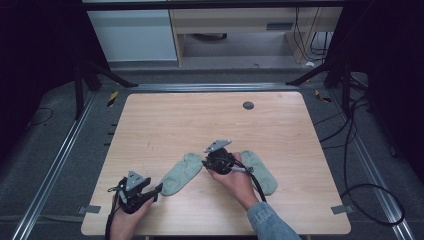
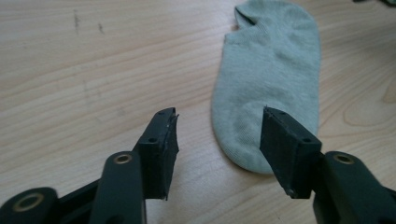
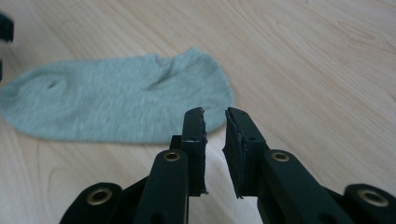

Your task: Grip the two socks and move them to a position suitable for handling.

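Note:
Two pale green ankle socks lie flat on the wooden table (image 1: pixel 200 115). The left sock (image 1: pixel 181 173) slants toward the front left, and the right sock (image 1: pixel 262 172) is partly hidden by my right hand. My left gripper (image 1: pixel 159 189) rests low at the front left, its jaws apart just short of that sock's toe (image 2: pixel 271 70), with nothing between them (image 2: pixel 219 135). My right gripper (image 1: pixel 204 161) hovers between the socks, pointing at the left sock's heel end (image 3: pixel 116 100). Its jaws (image 3: pixel 215 135) stand a narrow gap apart and hold nothing.
A small grey disc (image 1: pixel 248 105) is set into the table near its far edge. Black frame legs (image 1: pixel 345 75) and cables (image 1: pixel 350 150) run on the floor to the right. A metal rail (image 1: pixel 55 165) borders the left side.

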Motion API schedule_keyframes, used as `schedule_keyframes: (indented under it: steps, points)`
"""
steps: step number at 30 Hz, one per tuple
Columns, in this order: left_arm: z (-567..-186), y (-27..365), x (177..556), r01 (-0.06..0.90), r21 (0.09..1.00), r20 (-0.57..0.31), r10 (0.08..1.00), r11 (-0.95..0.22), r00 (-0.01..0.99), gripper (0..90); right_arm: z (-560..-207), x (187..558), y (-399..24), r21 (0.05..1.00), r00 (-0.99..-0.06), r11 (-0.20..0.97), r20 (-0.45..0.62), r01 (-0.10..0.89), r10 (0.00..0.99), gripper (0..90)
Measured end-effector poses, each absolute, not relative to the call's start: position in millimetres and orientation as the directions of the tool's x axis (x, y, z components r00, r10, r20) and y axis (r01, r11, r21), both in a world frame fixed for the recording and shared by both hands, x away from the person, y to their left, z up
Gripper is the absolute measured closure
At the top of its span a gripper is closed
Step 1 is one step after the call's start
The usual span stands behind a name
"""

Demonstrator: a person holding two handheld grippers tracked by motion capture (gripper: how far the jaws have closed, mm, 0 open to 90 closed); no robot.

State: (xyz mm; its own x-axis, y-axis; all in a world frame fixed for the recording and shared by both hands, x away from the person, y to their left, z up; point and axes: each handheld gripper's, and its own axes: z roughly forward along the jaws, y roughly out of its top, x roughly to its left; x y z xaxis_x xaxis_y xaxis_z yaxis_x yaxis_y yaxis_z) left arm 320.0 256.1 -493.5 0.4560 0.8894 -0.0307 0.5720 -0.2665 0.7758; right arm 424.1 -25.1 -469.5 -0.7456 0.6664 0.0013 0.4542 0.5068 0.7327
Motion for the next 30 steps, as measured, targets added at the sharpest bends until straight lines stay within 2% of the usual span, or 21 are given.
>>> schedule_keyframes:
  steps: [2,6,17,24,30]
  points:
    - [-495,253,319,0.574,0.768,-0.026,0.881,-0.285,0.472,51.0,-470,432,-21,0.731,-0.742,0.507,-0.001,0.457,0.67,77.6]
    - [-498,249,315,0.583,0.755,-0.036,0.869,-0.3,0.493,56.1,-473,447,-15,0.723,-0.727,0.489,0.027,0.488,0.686,70.2]
    - [-496,249,311,0.573,0.771,-0.055,0.867,-0.278,0.495,56.8,-486,463,-3,0.701,-0.715,0.483,0.056,0.525,0.697,66.4]
    - [-502,245,312,0.594,0.742,-0.05,0.859,-0.31,0.51,58.4,-491,464,-1,0.695,-0.724,0.488,0.07,0.529,0.686,69.7]
    - [-503,245,312,0.588,0.742,-0.039,0.854,-0.324,0.519,66.0,-494,462,2,0.681,-0.741,0.522,0.044,0.513,0.67,80.7]
